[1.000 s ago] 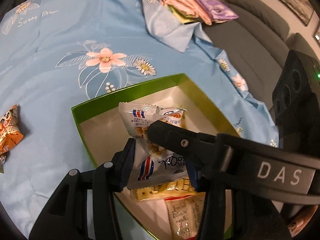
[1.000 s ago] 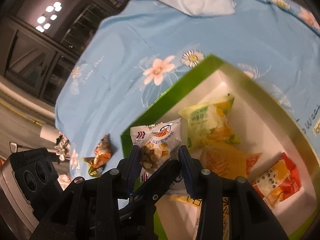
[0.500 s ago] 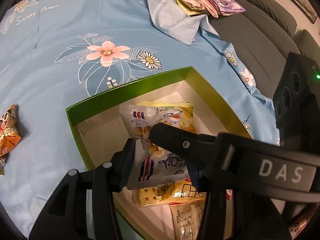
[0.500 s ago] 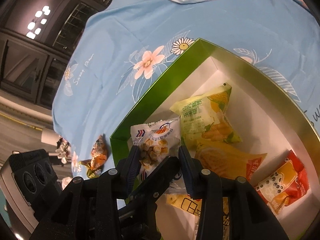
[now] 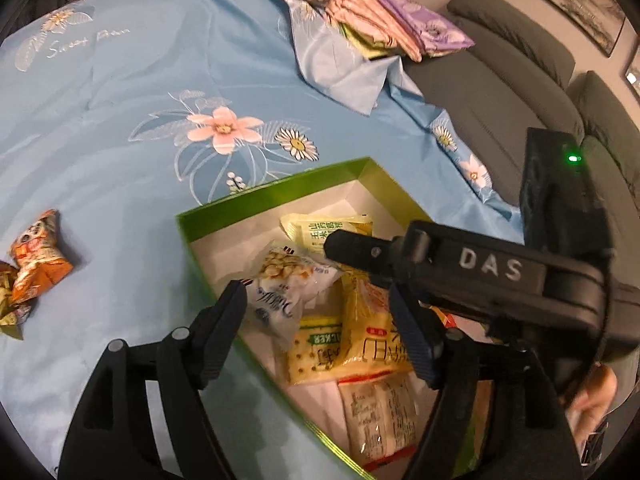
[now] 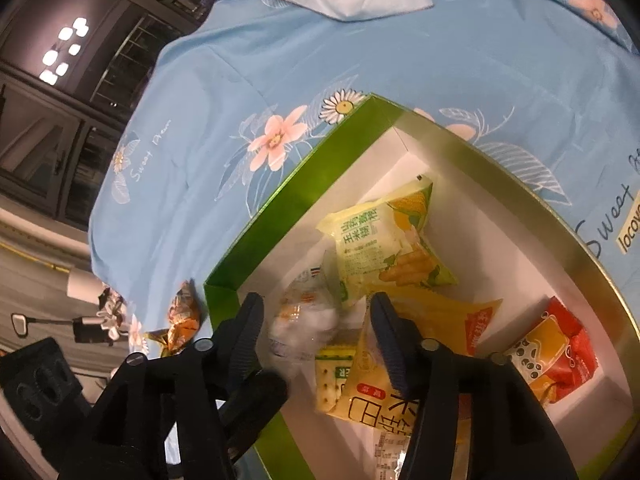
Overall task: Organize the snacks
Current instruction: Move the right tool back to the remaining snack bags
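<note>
A green box point(image 5: 280, 188) with a white inside sits on the blue flowered cloth and holds several snack packs. A clear white pack of round biscuits point(image 5: 286, 280) lies loose in its near corner, blurred in the right wrist view point(image 6: 304, 320). My left gripper point(image 5: 316, 316) is open over the box, with the pack between its fingers. My right gripper point(image 6: 316, 332) is open just above the same pack and crosses the left wrist view as a black bar marked DAS point(image 5: 480, 268).
Orange snack packs point(image 5: 38, 256) lie on the cloth left of the box and show in the right wrist view point(image 6: 182, 320). Folded cloths point(image 5: 384, 28) are stacked at the far edge. A grey sofa point(image 5: 500, 68) stands to the right. Green rim point(image 6: 288, 204).
Both grippers have opened and let go of the biscuit pack, which has dropped into the box's near corner.
</note>
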Action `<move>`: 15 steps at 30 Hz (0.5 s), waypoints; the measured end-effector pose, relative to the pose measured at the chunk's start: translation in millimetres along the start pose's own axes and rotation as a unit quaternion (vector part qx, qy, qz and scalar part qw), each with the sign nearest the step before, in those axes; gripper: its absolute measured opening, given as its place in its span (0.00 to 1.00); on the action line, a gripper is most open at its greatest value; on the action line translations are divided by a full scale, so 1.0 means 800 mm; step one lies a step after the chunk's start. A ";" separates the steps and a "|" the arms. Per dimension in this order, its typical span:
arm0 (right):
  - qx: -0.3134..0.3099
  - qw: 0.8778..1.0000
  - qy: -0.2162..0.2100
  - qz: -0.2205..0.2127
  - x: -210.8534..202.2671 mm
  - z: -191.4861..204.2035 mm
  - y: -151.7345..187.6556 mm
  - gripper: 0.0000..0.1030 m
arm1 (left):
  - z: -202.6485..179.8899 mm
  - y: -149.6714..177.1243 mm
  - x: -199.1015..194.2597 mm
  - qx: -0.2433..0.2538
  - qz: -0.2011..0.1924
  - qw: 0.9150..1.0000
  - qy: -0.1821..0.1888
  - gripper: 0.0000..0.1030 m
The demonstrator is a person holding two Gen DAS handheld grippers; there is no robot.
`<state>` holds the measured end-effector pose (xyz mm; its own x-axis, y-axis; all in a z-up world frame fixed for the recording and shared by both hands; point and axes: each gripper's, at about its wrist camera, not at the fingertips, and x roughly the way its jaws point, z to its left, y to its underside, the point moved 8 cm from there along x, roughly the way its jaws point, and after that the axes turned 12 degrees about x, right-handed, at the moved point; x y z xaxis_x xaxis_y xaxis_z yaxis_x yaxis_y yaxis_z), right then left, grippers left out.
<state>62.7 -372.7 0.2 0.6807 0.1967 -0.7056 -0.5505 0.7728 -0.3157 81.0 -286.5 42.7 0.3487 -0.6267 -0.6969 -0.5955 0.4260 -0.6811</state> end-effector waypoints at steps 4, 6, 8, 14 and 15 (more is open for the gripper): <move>-0.022 0.999 0.016 -0.026 -0.007 0.010 0.002 0.66 | 0.016 0.007 -0.042 -0.017 -0.037 0.999 -0.006 0.83; -0.037 0.998 0.021 -0.039 -0.011 0.017 0.004 0.69 | 0.026 0.013 -0.063 -0.027 -0.049 0.998 -0.011 0.85; -0.053 0.997 0.023 -0.051 -0.015 0.024 0.006 0.73 | 0.043 0.023 -0.090 -0.041 -0.063 0.997 -0.031 0.90; -0.108 0.988 0.052 -0.095 -0.022 0.048 0.016 0.80 | 0.120 0.082 -0.171 -0.123 -0.108 0.981 -0.102 0.99; -0.118 0.986 0.059 -0.104 -0.022 0.053 0.018 0.80 | 0.136 0.099 -0.179 -0.142 -0.112 0.977 -0.109 0.99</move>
<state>63.2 -339.0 35.1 0.7374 -0.0340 -0.6747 -0.5118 0.6237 -0.5908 62.4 -92.3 64.5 0.6214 -0.5159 -0.5897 -0.6528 0.0753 -0.7538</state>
